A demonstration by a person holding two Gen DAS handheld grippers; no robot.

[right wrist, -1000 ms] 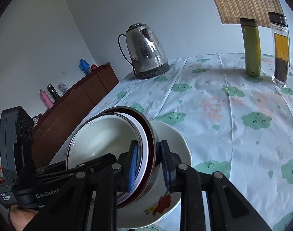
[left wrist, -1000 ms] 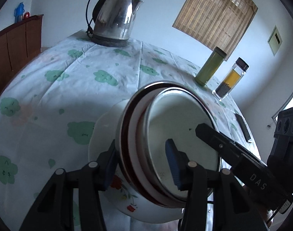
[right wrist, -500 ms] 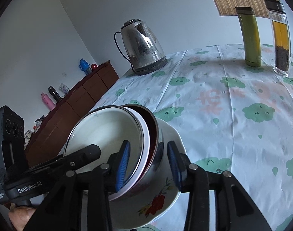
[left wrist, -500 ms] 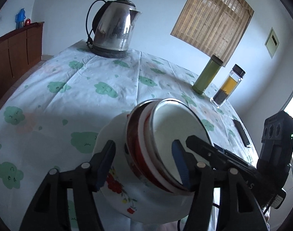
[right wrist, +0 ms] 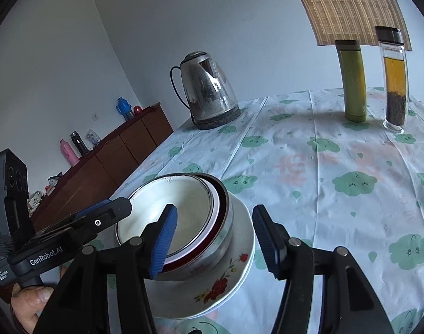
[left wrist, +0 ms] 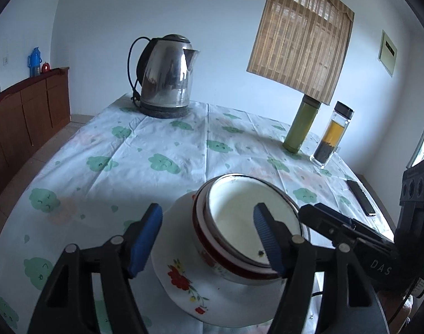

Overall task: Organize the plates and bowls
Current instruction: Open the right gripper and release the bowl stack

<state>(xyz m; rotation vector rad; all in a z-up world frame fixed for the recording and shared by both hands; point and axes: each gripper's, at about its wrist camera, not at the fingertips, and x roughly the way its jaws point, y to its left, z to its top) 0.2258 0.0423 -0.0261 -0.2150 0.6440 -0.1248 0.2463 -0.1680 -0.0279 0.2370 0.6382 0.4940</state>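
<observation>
There is one stack of bowls (left wrist: 248,239) near the front edge of the worktop (left wrist: 161,150). I count three nested bowls: a white one inside, one with a dark red rim around it, and an outer one with a shiny wall. The stack sits on white flowered plates (right wrist: 226,284); in the right wrist view two rims show at the edge, so there seem to be two plates. The bowls open upward and lean a little toward the left gripper's side.

Two grippers are here. The left gripper (left wrist: 209,239) and the right gripper (right wrist: 214,239) both have their jaws released; both have just been opening. Each straddles the rim of the stack from its own side, with one blue pad over the white bowl and the other pad outside, and no pad presses on it. A hand (right wrist: 31,303) holds the left gripper's handle.

Farther back on the worktop stand one steel kettle (left wrist: 167,75), one green flask (left wrist: 301,125) and one glass bottle (left wrist: 331,136), well apart from the stack. One dark phone (left wrist: 361,197) lies near the right edge.
</observation>
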